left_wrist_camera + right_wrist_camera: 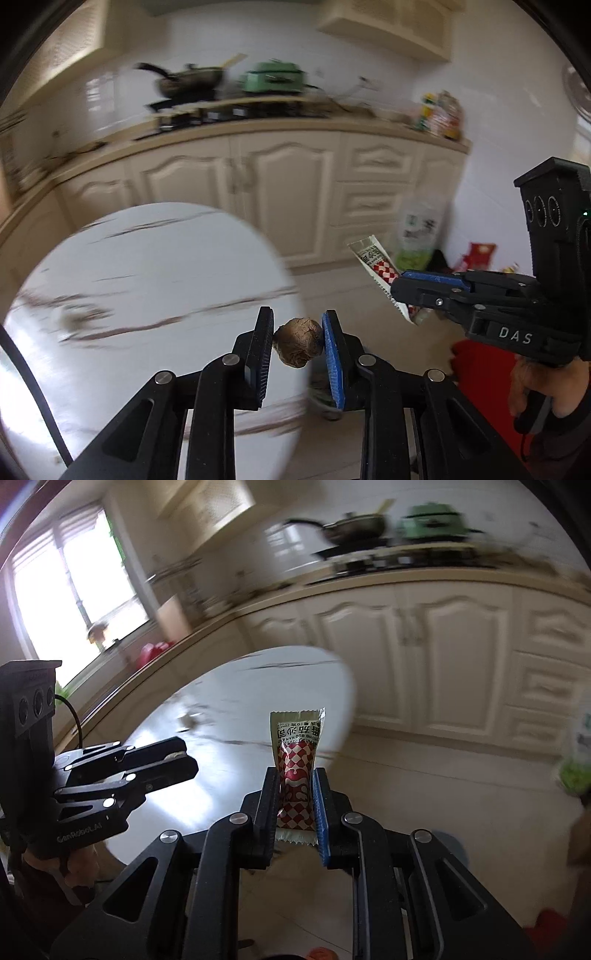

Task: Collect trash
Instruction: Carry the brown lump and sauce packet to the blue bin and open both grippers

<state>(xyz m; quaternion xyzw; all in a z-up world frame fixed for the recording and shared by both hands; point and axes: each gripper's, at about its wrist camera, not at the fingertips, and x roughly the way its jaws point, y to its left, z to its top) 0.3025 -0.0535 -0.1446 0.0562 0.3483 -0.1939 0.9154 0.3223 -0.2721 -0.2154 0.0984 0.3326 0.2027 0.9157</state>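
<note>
Both grippers are loaded: the left gripper (297, 341) pinches a crumpled brown ball (298, 346) between its 2 fingers, over the round marble table's (147, 266) rim at 6 o'clock. At 3 o'clock, the right gripper (295, 801) clamps a red-checked sauce packet (296, 771) upright. Beyond, cream cabinets (288, 192) and a blurred wok (192, 81) at 12 o'clock.

One crumpled brown wad (298, 347), one sauce packet (296, 771), perhaps one blurred scrap (79, 320) on one table (147, 266).
</note>
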